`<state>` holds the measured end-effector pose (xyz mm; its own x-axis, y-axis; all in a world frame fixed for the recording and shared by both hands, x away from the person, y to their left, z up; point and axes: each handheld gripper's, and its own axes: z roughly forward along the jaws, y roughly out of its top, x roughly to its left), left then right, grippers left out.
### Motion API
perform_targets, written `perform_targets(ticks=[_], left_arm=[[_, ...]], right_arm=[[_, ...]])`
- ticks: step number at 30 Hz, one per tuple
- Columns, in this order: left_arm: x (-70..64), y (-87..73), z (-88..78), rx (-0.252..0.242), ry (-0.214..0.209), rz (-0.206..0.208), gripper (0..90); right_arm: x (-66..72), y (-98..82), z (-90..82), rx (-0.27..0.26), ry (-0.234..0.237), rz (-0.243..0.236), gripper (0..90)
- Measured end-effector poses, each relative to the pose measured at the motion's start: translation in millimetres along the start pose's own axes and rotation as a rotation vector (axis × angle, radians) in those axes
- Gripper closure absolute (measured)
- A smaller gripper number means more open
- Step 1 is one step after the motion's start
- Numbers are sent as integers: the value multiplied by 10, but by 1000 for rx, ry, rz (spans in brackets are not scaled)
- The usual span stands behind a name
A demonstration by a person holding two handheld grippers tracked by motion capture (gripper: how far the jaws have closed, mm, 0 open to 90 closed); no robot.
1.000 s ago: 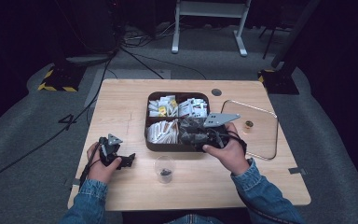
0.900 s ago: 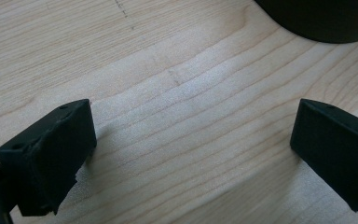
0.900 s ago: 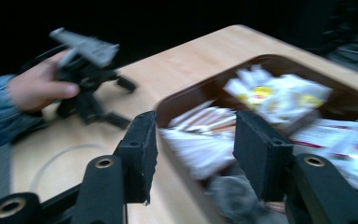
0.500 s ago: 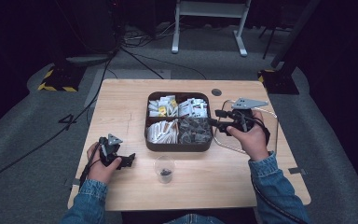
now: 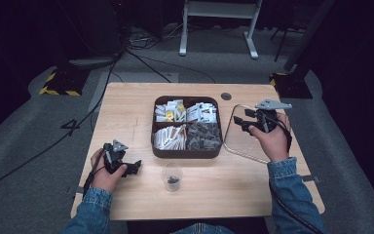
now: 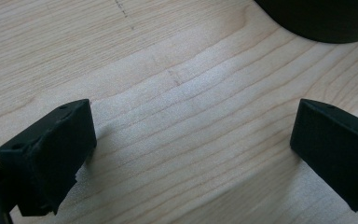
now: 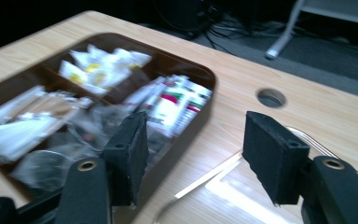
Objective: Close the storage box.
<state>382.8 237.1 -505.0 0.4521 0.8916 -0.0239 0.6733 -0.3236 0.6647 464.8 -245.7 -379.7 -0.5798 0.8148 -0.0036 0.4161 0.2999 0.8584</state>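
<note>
Hovering over the clear tray [image 5: 233,146] at the table's [image 5: 126,112] three o'clock side, the right gripper [image 5: 241,123] points toward nine o'clock at the dark four-part box [image 5: 187,152]. Its jaws stand apart with nothing between them and have just been opening; in the right gripper view the right gripper [image 7: 193,154] frames the box's [image 7: 200,112] near corner and the tray's [image 7: 200,184] bright rim. The box sits at the table's centre, holding white and yellow packets [image 5: 169,111] at eleven o'clock, printed sachets [image 5: 202,112] at one o'clock, pale sticks [image 5: 169,138] at seven o'clock and dark wrapped pieces [image 5: 203,136] at five o'clock. A small clear cup [image 5: 172,176] with something dark inside stands at the box's six o'clock. The left gripper [image 5: 135,168], at the table's eight o'clock, rests low, jaws wide and empty over bare wood in the left gripper view [image 6: 193,154].
</note>
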Motion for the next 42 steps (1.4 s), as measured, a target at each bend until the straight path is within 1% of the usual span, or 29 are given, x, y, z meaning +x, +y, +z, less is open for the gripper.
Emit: perform_targets(ticks=[6, 7, 8, 13, 19, 24, 26, 28, 30, 31, 32, 38, 41, 42], left_arm=[[0, 0, 0, 0, -1, 0, 5], [1, 0, 0, 0, -1, 0, 5], [0, 0, 0, 0, -1, 0, 5], [1, 0, 0, -1, -1, 1, 5], [-2, -1, -1, 0, -1, -2, 5], [-2, -1, 0, 0, -1, -3, 5], [-2, -1, 0, 0, -1, -3, 5], [-2, -1, 0, 0, -1, -3, 5], [-3, -1, -1, 0, 0, -3, 5], [-3, -1, -1, 0, 0, -2, 5], [-3, -1, -1, 0, -1, -2, 5], [-2, -1, -1, 1, -1, -2, 5], [-3, -1, -1, 0, 0, -2, 5], [-3, -1, -1, 0, 0, -2, 5]], right_arm=[[-237, -200, 172, 70, -81, 31, 394], [-305, -254, 208, 79, -105, 41, 387], [-305, -254, 208, 79, -105, 41, 387], [-457, -369, 263, 83, -158, 63, 377], [-648, -551, 332, 108, -218, 104, 371], [-744, -643, 358, 117, -266, 106, 356], [-755, -658, 367, 123, -270, 110, 351], [-798, -717, 393, 146, -276, 121, 347], [-812, -737, 401, 156, -280, 126, 347], [-838, -772, 416, 184, -278, 141, 346], [-838, -772, 416, 184, -278, 141, 346], [-851, -815, 441, 254, -276, 182, 366], [-853, -825, 445, 264, -273, 189, 382], [-863, -842, 450, 275, -271, 194, 393]])
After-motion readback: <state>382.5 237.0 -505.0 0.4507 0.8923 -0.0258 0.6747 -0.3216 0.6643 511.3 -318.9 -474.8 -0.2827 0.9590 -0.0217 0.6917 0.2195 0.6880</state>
